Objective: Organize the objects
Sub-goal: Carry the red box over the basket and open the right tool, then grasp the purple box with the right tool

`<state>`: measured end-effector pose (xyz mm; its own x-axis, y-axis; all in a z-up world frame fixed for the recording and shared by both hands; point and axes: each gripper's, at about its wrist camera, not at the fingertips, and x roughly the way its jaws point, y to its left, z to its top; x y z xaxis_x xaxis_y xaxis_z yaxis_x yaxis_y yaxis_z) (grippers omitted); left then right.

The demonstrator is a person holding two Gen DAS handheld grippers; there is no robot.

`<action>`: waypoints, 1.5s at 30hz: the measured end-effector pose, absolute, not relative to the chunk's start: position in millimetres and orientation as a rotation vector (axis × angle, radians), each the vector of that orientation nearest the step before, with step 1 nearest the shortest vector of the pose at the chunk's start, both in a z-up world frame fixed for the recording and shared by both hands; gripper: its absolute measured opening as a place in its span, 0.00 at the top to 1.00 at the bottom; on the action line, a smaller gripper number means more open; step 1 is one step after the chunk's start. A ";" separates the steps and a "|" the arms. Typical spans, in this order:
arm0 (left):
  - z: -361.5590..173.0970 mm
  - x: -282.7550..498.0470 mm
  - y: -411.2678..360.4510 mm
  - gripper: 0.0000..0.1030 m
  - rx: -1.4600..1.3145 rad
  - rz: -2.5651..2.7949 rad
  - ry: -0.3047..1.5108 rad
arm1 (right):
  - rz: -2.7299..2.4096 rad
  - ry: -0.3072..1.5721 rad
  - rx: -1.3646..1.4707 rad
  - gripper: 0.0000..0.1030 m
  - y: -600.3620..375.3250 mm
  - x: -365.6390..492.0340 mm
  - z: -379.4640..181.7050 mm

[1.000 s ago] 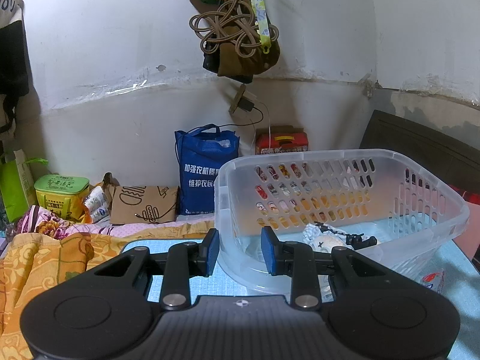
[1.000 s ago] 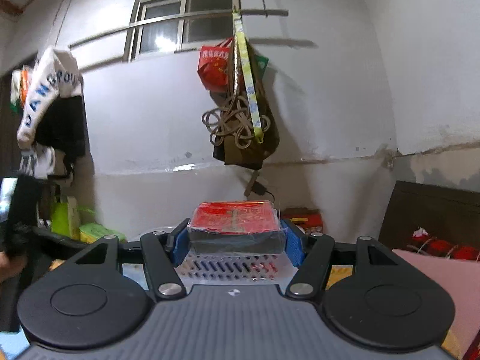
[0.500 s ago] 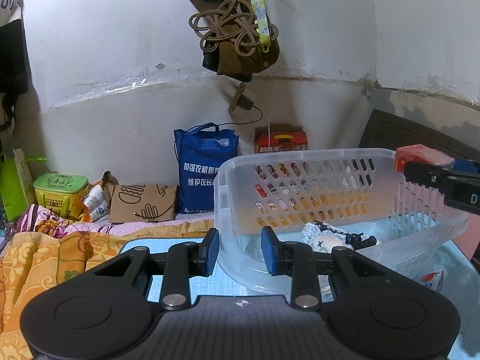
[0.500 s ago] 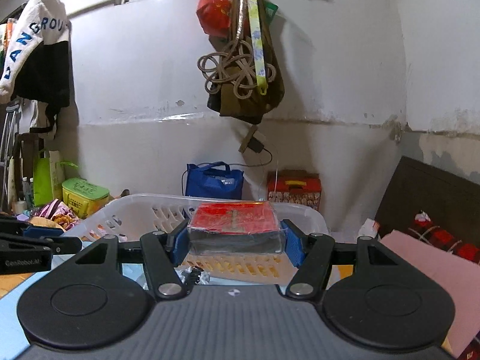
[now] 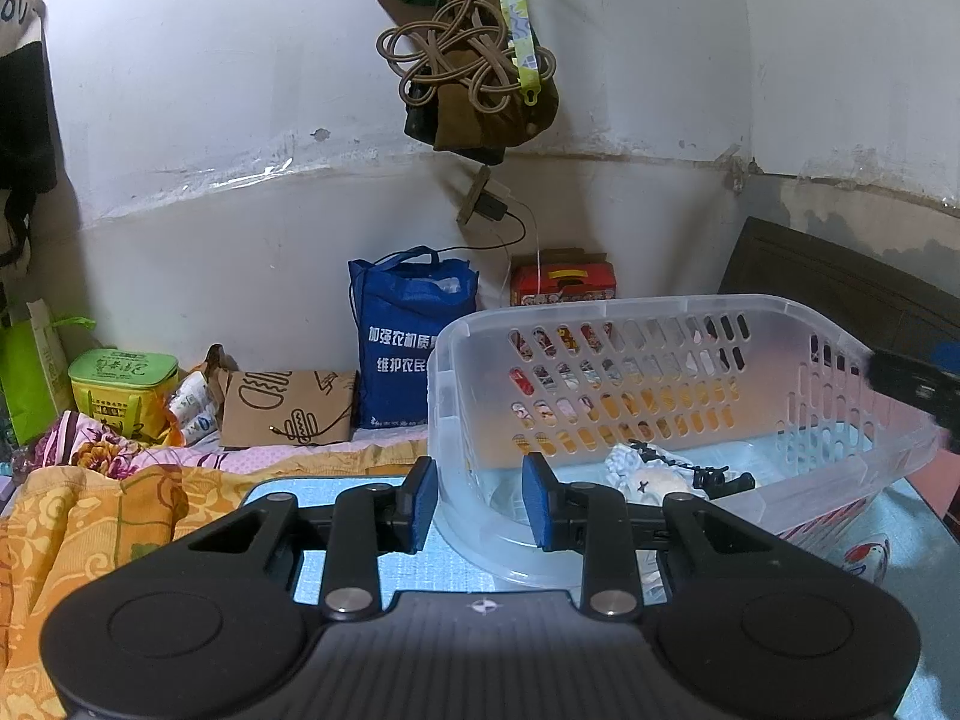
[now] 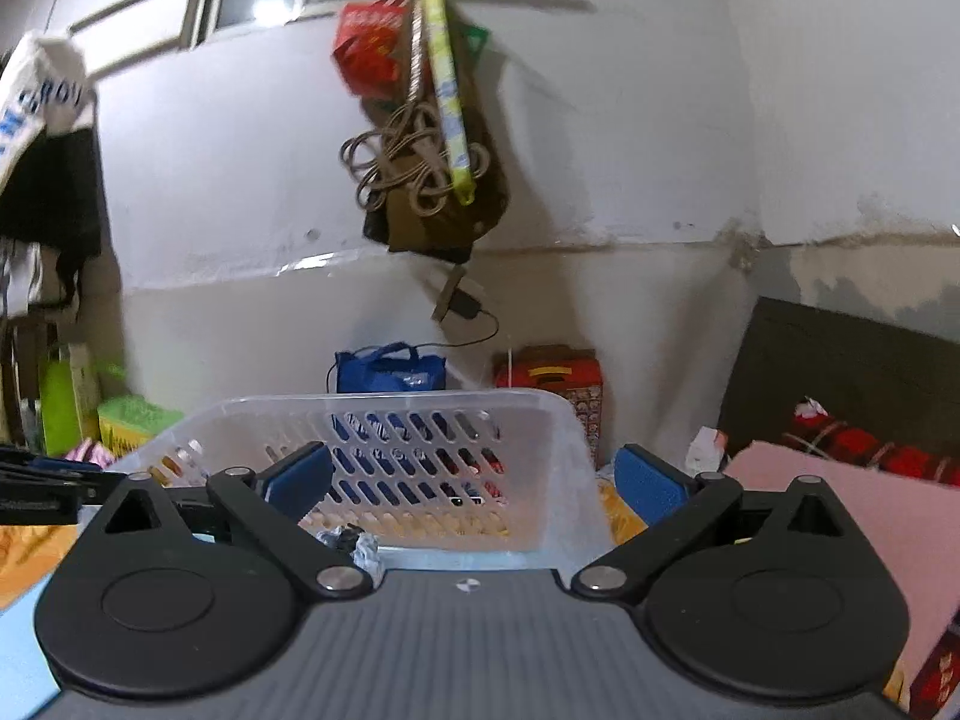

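Holding our left claw [image 5: 474, 501] low over the pale blue tabletop [image 5: 456, 558], we straddle the near rim of the translucent slotted plastic basket [image 5: 630, 372], the blue pads a modest gap apart and gripping nothing firmly as far as we can tell. Our right claw [image 6: 474, 480] hangs over the basket's opposite side, spread wide and empty. Inside the basket lie a crumpled white patterned cloth [image 5: 642, 471] and a small black object [image 5: 723, 480]; whether anything else sits in there, the views do not show.

What could go wrong, in our judgement: the basket appears tilted, its far end raised, so any nudge from the left pads against the thin wall could slide or tip it and shift the contents. The right claw's open fingers sit close to the rim, and a careless sweep could hook the slotted wall. A small red-and-white item [image 5: 864, 561] lies on the tabletop just beside the basket and could be knocked off the edge.

For room, the tabletop to the left of the basket is bare, bordered by an orange patterned blanket [image 5: 90, 516]. Above the basket the air is free up to the hanging coil of tan rope [image 5: 468, 54]. The right side is tighter, with a pink sheet [image 6: 840, 510] close by.
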<state>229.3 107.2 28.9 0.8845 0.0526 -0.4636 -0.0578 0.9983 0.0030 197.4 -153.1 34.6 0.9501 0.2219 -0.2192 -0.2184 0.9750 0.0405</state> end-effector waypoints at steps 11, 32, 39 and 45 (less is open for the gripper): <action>30.1 229.6 104.1 0.66 -0.005 0.059 0.478 | 0.098 0.140 0.103 0.00 -130.3 68.4 -42.4; 30.7 228.5 105.0 0.66 0.005 0.051 0.473 | 0.304 0.229 0.008 0.37 -57.1 23.8 -96.3; 30.5 228.1 105.4 0.66 0.007 0.054 0.472 | 0.308 0.199 -0.002 0.41 -62.8 15.9 -96.6; 31.1 227.3 105.6 0.66 0.008 0.054 0.471 | 0.297 0.129 0.029 0.41 -86.8 8.5 -84.4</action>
